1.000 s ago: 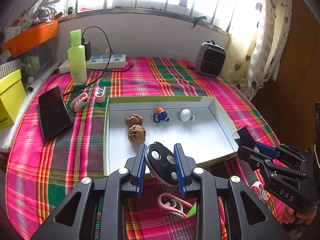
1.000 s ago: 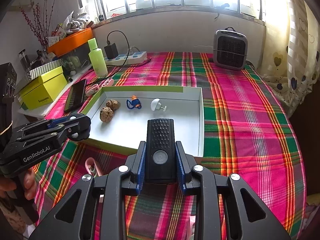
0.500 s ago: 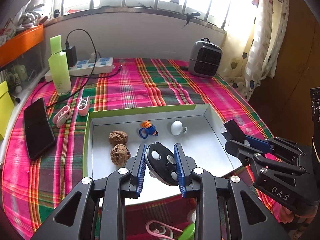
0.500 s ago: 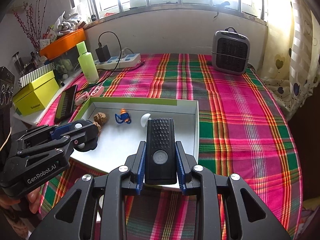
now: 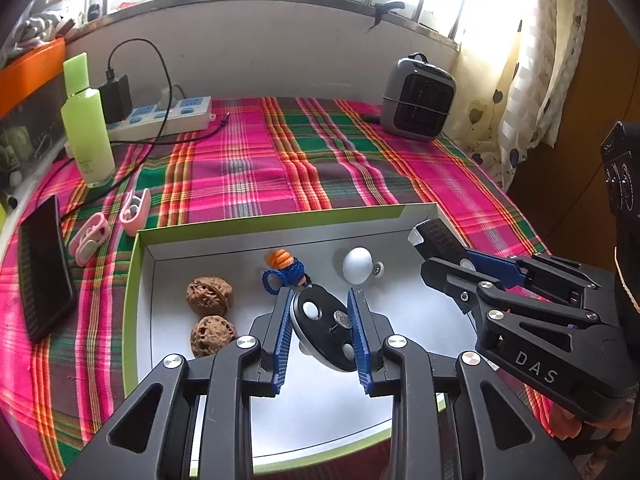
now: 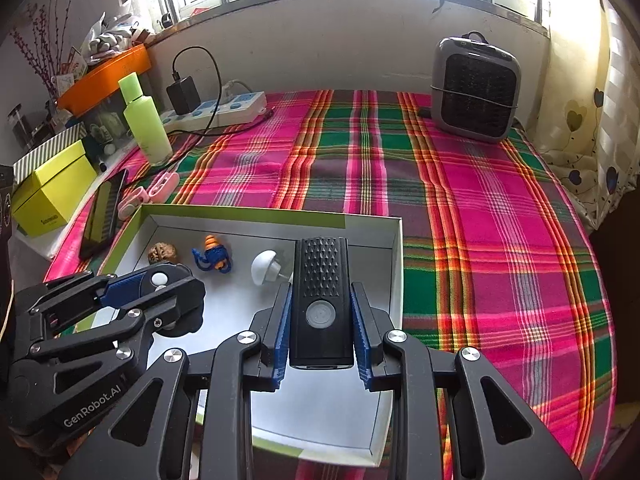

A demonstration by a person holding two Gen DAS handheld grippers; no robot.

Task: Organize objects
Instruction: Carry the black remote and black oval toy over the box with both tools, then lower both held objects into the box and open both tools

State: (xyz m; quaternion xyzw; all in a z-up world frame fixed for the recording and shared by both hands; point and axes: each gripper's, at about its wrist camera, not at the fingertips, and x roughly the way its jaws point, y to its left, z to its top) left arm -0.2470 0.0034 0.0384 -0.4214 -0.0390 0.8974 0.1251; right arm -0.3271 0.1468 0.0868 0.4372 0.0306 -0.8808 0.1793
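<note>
disc: we've got a black round disc (image 5: 326,326) with white dots pinched edge-on and tilted between the left gripper (image 5: 320,328) pads, hanging over the tray floor just in front of the blue toy.
block: black ribbed block (image 6: 321,300) with a round button clamped upright in the right gripper (image 6: 320,320), over the tray's right half, near the right wall.
left gripper: clenched on the disc, no gap at either pad.
right gripper: clenched on the block, both pads flush on its sides.
tray: white box tray (image 5: 134,280) with green rim; already holds two walnuts (image 5: 210,296), a blue-orange toy (image 5: 286,274) and a white knob (image 5: 358,266), all in the far half.
free floor: near half of the tray is bare under both tools; that's where we'd drop.
step: our read is carry-in is done and both items are over the tray, not yet set down.
next: lower each until the item is on or just above the floor, then open. The disc is tilted, so it'll likely flop or roll on release; keep it low and off the toy. Keep the block away from the knob and the right wall.
outside tray: pink clips (image 5: 134,210), phone (image 5: 42,276), green bottle (image 5: 88,132) on the plaid cloth at left; whether they're ours to sort we can't tell.
</note>
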